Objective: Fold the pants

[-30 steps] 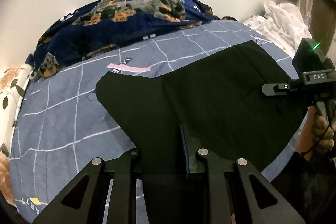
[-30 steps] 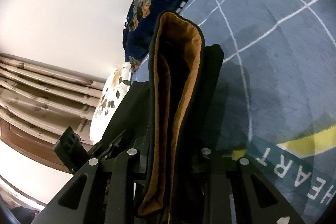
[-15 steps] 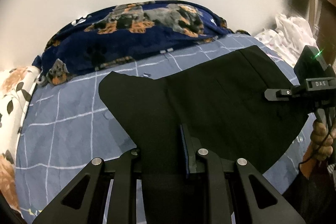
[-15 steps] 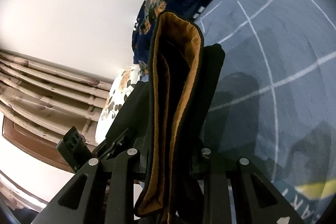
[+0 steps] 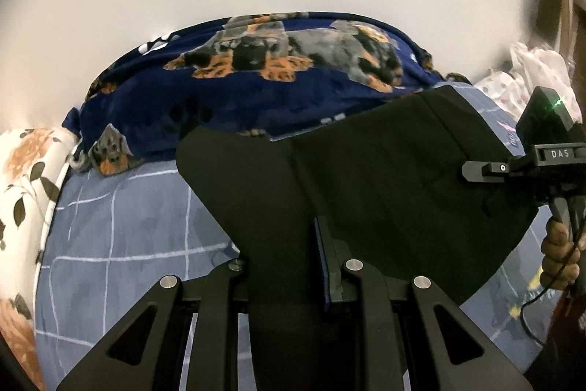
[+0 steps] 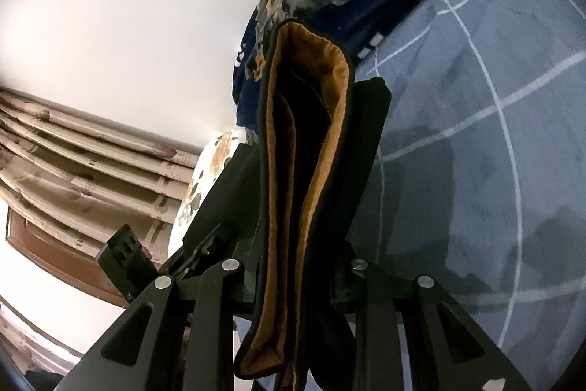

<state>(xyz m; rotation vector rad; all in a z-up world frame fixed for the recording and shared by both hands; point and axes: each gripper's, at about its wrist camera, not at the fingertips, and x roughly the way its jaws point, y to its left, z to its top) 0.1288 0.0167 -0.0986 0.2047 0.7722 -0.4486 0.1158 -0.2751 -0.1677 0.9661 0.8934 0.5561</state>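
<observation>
The black pants (image 5: pixel 366 178) hang stretched between my two grippers above the blue checked bedspread (image 5: pixel 121 226). My left gripper (image 5: pixel 293 266) is shut on one edge of the pants, the cloth filling its jaws. My right gripper (image 6: pixel 293 266) is shut on the waistband (image 6: pixel 307 141), whose orange-brown lining shows. The right gripper (image 5: pixel 487 169) also shows at the right of the left wrist view, held by a hand. The left gripper's body (image 6: pixel 124 259) shows at the lower left of the right wrist view.
A navy dog-print blanket (image 5: pixel 256 76) lies bunched along the bed's far side by the white wall. A floral pillow (image 5: pixel 25 163) sits at the left. White dotted cloth (image 5: pixel 523 76) lies at the far right. Curtains (image 6: pixel 73 163) hang beyond the bed.
Both grippers have carried the pants up and toward the dog-print blanket; the pants' far edge now overlaps the blanket in the left wrist view. Both grips hold.
</observation>
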